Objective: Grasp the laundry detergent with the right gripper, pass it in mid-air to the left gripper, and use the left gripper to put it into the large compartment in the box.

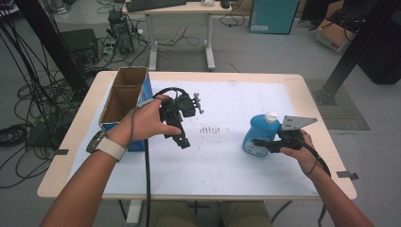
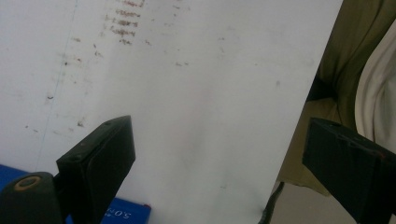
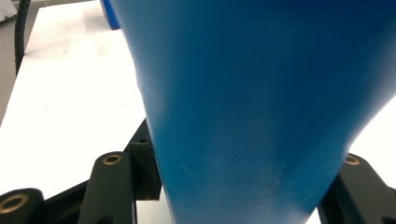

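A blue plastic bottle (image 1: 257,135) with a white cap stands upright on the white mat at the right. My right gripper (image 1: 263,142) comes at it from the right and is shut on its lower body. In the right gripper view the blue bottle (image 3: 261,93) sits squeezed between the two black jaws of that gripper (image 3: 243,191). My left gripper (image 1: 182,138) is held above the mat left of centre, tilted toward the near edge. Its jaws stand wide apart in the left gripper view, and this left gripper (image 2: 224,163) has just bare mat between them.
An open cardboard box (image 1: 124,94) with a blue side stands at the table's left, just behind my left hand. Faint brown marks (image 1: 210,128) dot the mat's middle. The wooden table edge (image 1: 198,191) runs along the near side. A desk and cables lie beyond the table.
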